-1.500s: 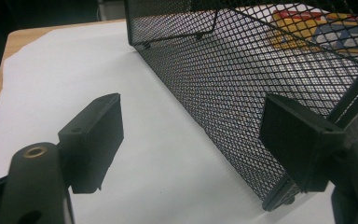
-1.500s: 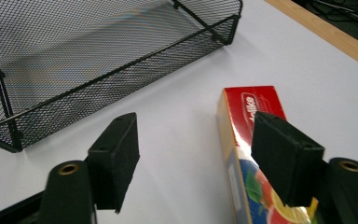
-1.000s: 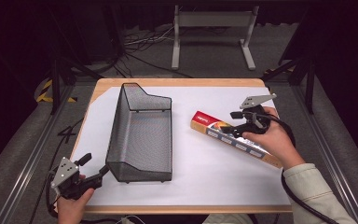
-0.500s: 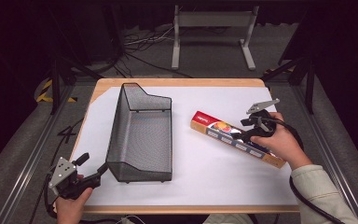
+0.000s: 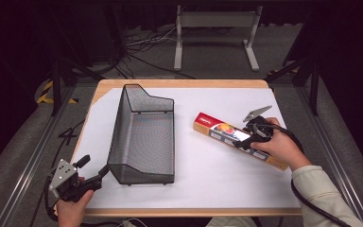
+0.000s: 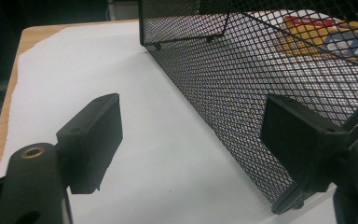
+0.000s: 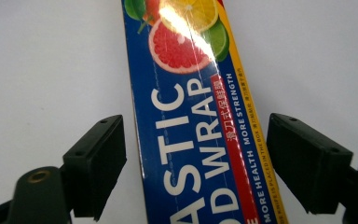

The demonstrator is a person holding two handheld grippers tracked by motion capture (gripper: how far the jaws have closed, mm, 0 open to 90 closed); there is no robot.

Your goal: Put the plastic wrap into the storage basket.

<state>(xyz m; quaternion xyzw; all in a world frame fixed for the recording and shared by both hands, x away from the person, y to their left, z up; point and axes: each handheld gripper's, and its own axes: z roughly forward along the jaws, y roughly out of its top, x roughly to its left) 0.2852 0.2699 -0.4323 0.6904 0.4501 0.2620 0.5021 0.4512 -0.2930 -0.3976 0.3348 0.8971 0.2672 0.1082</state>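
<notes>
A long plastic wrap box (image 5: 238,139) lies flat on the white table cover, right of centre. My right gripper (image 5: 247,140) is down over its middle; its jaws have just been opening and straddle the box (image 7: 200,121) with a gap on each side, the pads not touching it. A black wire mesh basket (image 5: 144,135) stands left of centre. My left gripper (image 5: 96,171) is open at the basket's near left corner, one jaw on each side of the mesh wall (image 6: 242,79).
The white cover (image 5: 217,184) lies over a wooden table whose edge shows at the back and front. A metal stand (image 5: 215,33) and cables are on the floor beyond the table. Bare white cover lies between basket and box.
My right gripper has come down onto the box and shifted slightly toward the box's middle, jaws a little wider. The left gripper and basket have stayed put.
</notes>
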